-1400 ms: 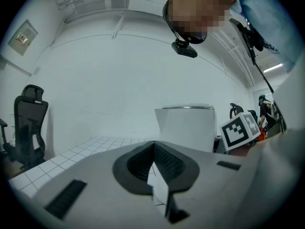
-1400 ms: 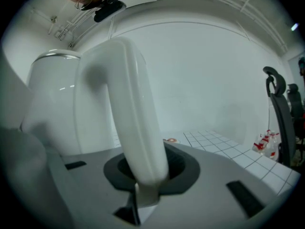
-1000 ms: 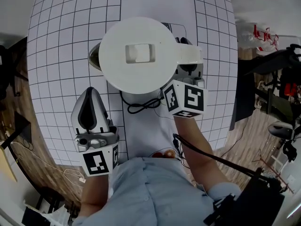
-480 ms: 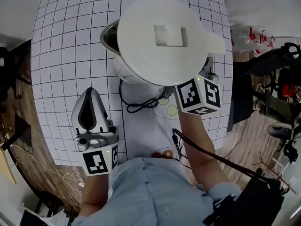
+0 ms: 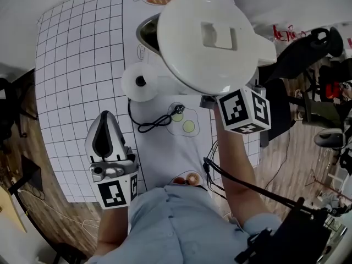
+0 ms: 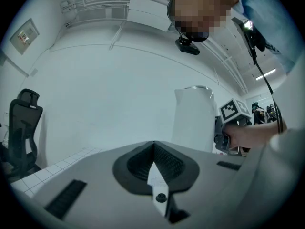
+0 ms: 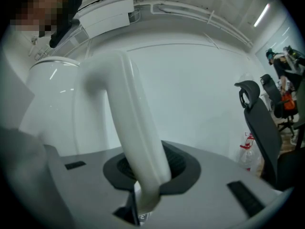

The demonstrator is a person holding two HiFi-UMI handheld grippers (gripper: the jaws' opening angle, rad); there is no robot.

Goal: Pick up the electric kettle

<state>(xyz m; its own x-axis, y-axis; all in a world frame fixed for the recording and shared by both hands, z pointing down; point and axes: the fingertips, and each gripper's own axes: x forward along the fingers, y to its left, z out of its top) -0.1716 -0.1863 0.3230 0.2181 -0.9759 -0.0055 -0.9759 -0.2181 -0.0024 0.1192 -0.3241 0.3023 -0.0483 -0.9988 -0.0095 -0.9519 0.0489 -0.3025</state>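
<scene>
Where the person's arms reach out over the table (image 5: 71,65), items run near to far as follows.

1. Left gripper (image 5: 104,120). It is held low at the near left, well apart from the kettle. Its fingers (image 6: 133,163) are pressed together with nothing between them.

2. Right gripper (image 7: 145,190). It is raised at the near right, marker cube uppermost. Its fingers (image 7: 183,168) are clenched on the handle (image 7: 128,118) at its lower run.

3. Electric kettle (image 5: 212,40). White, lid closed, it hangs in the air from the right gripper, clear of its base and partly over the table's right edge.
   - Handling, as a judgement: a stiff, smooth plastic shell, likely slick under the pads. Weight depends on contents, which cannot be seen.
   - Hold: the handle is the only sensible place. Because it sits to one side of the body, the load will tend to swing the body downward, so a firm grip is needed.
   - Attitude: the long axis is vertical and the body upright, as the left gripper view shows it (image 6: 193,120). The spout (image 5: 146,32) points away from the person toward the far left, and the handle faces the near right.

4. Base (image 5: 140,81). A round white disc resting on the table, bare of the kettle.

5. Cord (image 5: 154,122). It is loosely looped just beside the base on the near side.
</scene>
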